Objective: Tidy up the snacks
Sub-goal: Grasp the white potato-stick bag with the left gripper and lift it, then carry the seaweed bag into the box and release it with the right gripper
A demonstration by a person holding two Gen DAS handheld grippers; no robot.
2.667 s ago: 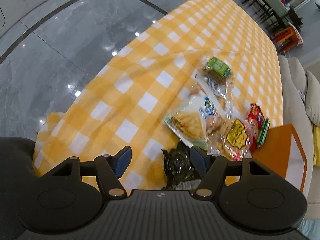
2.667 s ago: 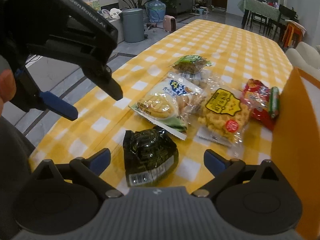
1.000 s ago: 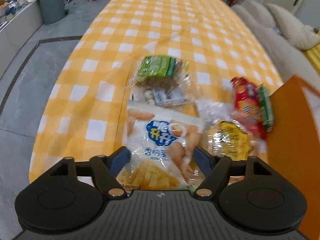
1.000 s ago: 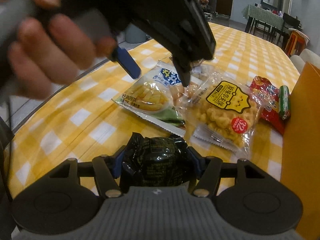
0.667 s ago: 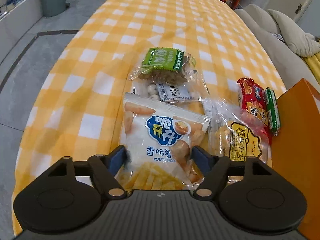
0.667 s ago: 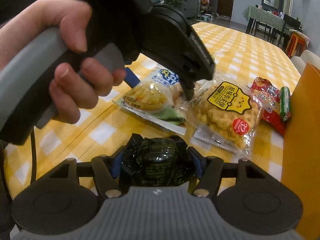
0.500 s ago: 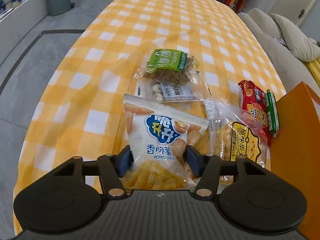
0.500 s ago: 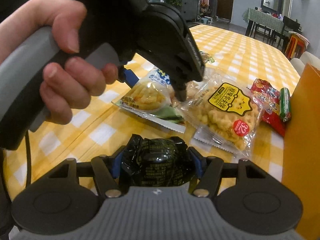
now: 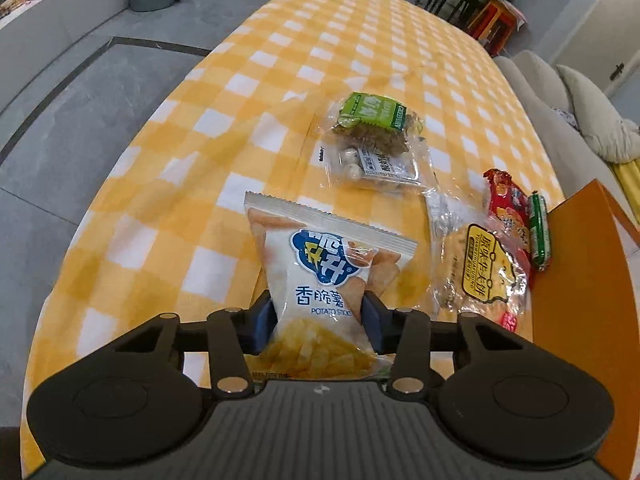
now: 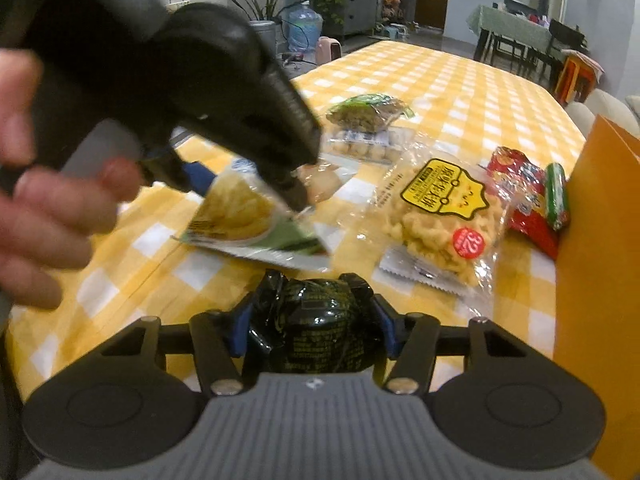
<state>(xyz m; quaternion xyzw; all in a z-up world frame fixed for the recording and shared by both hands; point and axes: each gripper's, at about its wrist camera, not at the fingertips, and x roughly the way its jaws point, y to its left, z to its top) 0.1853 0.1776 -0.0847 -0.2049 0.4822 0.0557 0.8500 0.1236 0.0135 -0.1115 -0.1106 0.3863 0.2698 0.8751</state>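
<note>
Nearest, right wrist view: right gripper (image 10: 316, 322) at 6 o'clock, both blue pads pressed into the black foil packet (image 10: 316, 328). Its jaws have just been closing a little on it; the foil bulges between them. Packet sits low over the yellow checked tablecloth (image 10: 440, 80).

Left wrist view: left gripper (image 9: 318, 320) at 6 o'clock, narrowed to a tight pinch on the lower half of the potato sticks bag (image 9: 324, 280). Its jaws have just been closing, and the bag waist is creased between the pads. Bag stands tipped up, top seam toward 12. From the right wrist, the same gripper shows at 10 o'clock with a person's hand (image 10: 48, 200) on its handle.

Farther out: yellow-label crisps bag (image 9: 480, 272) at 3 o'clock, red packet (image 9: 506, 204) and green sausage stick (image 9: 539, 232) against the orange box (image 9: 580, 320). Green-topped clear pack (image 9: 374, 140) at 12 o'clock.

Judgement: step in hand is the lift. Both packs are puffy and slippery, so keep the squeeze firm without crushing, raise straight up clear of the neighbours, then carry toward the orange box, probably the target, at 3 o'clock, one hand at a time to avoid collision.
</note>
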